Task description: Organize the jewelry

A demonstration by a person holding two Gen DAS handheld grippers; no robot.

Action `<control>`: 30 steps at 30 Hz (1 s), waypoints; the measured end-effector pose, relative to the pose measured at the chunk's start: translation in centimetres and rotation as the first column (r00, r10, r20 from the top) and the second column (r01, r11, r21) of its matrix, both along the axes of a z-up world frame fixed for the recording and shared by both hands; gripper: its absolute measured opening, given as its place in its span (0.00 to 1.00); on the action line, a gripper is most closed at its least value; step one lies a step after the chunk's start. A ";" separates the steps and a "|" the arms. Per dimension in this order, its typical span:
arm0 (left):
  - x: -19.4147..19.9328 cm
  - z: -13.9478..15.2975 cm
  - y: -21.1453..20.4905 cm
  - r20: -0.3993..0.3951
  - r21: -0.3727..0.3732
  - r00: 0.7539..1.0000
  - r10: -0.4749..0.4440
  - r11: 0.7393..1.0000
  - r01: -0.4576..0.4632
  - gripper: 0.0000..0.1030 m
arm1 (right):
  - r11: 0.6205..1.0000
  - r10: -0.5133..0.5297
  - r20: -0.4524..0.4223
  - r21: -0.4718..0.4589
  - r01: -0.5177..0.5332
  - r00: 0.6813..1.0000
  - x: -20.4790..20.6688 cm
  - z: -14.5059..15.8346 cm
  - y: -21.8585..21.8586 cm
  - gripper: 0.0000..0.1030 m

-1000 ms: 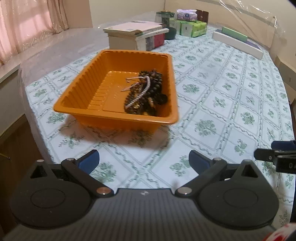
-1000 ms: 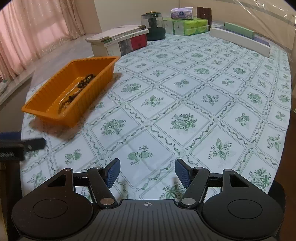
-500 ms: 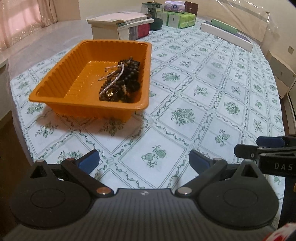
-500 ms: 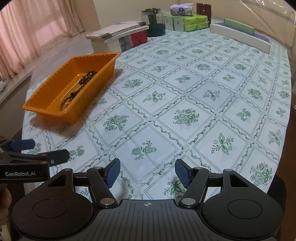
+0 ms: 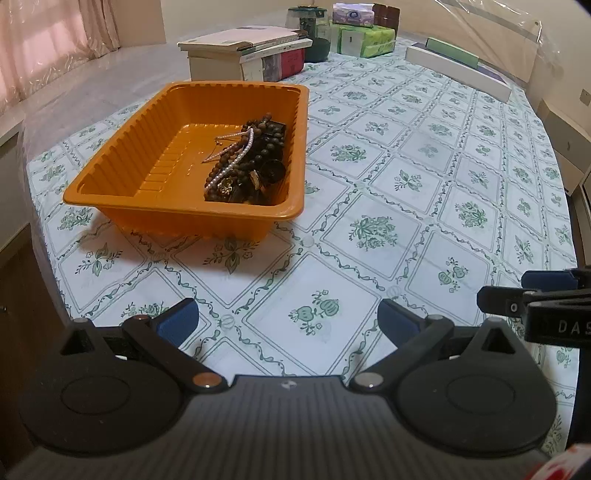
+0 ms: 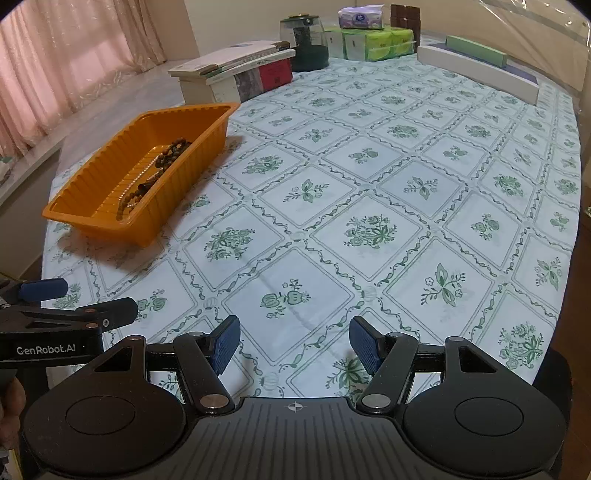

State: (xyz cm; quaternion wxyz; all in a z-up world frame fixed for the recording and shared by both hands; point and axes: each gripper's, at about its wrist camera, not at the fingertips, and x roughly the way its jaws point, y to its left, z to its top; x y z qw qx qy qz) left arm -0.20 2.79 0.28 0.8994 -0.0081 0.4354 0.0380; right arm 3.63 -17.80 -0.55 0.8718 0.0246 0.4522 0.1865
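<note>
Jewelry (image 5: 245, 164) is lying heaped in an orange tray (image 5: 122, 173), bunched against the tray's right wall and near corner as the left wrist view shows it; the rest of the tray floor is showing bare. The heap is showing dark brown wooden bead strands, one strand of small pale pearl-like beads crossing over them, a thin pinkish chain and a gilt piece near the front. The tray, ribbed along its walls, is sitting on the counter (image 5: 406, 206), which is wearing a pale cloth printed with green flowers in diamond frames. Beyond the tray a stack of books (image 5: 243, 55) is lying flat; further behind it are standing a dark lidded jar (image 5: 310, 33) and green tissue packs (image 5: 364, 37).

Left tongs (image 5: 287, 317) are hanging spread, nothing between the blue pads, nearer than the tray. Right tongs (image 6: 294, 345) are likewise standing spread and empty, right of the tray. "GenRobot.AI" is reading on the left tool's side; "DAS" on the right tool's.
</note>
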 end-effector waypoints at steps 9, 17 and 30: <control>0.0 0.2 -0.1 0.005 0.002 1.000 -0.005 1.000 0.005 0.99 | 1.000 -0.001 0.002 0.001 0.001 1.000 0.0 0.0 0.0 0.64; 0.0 0.2 -0.2 0.006 0.005 1.000 -0.007 1.000 0.007 0.99 | 1.000 -0.003 0.002 0.002 0.003 1.000 0.0 -0.1 0.0 0.64; 0.1 0.2 -0.3 0.007 0.005 1.000 -0.011 1.000 0.011 0.99 | 1.000 -0.002 0.002 0.001 0.002 1.000 0.0 -0.1 0.0 0.64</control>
